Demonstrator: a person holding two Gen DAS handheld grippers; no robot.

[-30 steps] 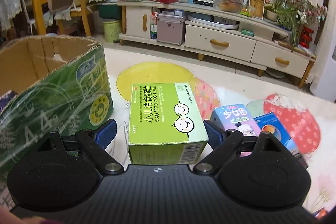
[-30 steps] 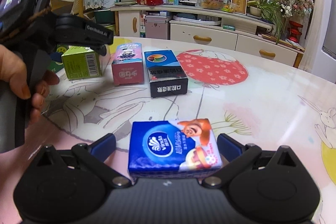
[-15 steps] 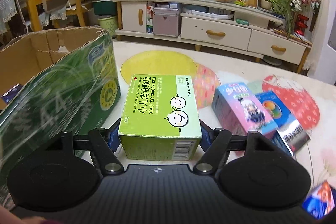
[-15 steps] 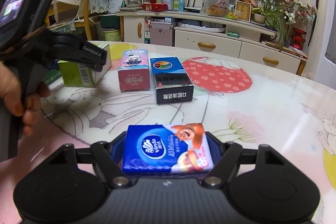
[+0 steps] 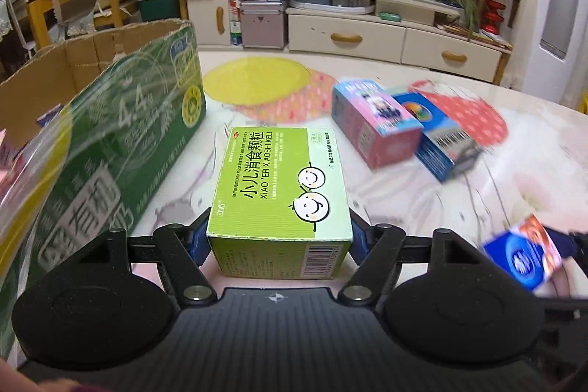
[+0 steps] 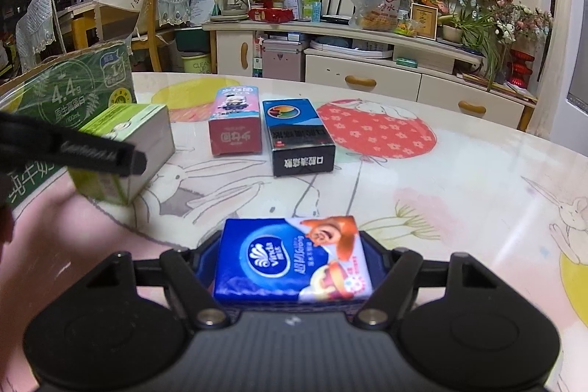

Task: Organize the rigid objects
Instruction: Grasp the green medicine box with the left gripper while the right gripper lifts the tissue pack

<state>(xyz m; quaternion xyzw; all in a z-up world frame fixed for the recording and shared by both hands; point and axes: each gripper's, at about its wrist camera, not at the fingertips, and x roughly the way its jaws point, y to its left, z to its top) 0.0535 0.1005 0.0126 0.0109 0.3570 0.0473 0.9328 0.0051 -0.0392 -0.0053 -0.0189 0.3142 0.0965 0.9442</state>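
Left gripper (image 5: 279, 237) clamped across the short width of a green box (image 5: 281, 186), blue pads pressed flat on both side walls near the barcode end. Gripped low and at the near end, probably so the long body points forward and can go nose-first into a container. Box apparently just off the table (image 5: 459, 201), though hard to be sure.

Right gripper (image 6: 292, 263) holding a blue tissue pack (image 6: 290, 261), jaws squeezing its soft sides; top face bulging slightly between the pads, a sign of firm pressure. Pack kept close in against the gripper body, so unlikely to swing.

Close on the left, an open carton (image 5: 110, 142) with green printed sides, flaps up, a few items dimly visible inside — most likely the place for collecting everything. Green box just beside its long wall, not yet over the opening.

Farther back on the table, side by side and nearly touching: a pink box (image 6: 237, 123) and a dark blue box (image 6: 297, 138), both lying flat, both untouched. Apparently next in line.

Judged stage: two items in hand, transfer into the carton not yet made. Main risk: clipping the carton's raised flap during the lift over the wall.
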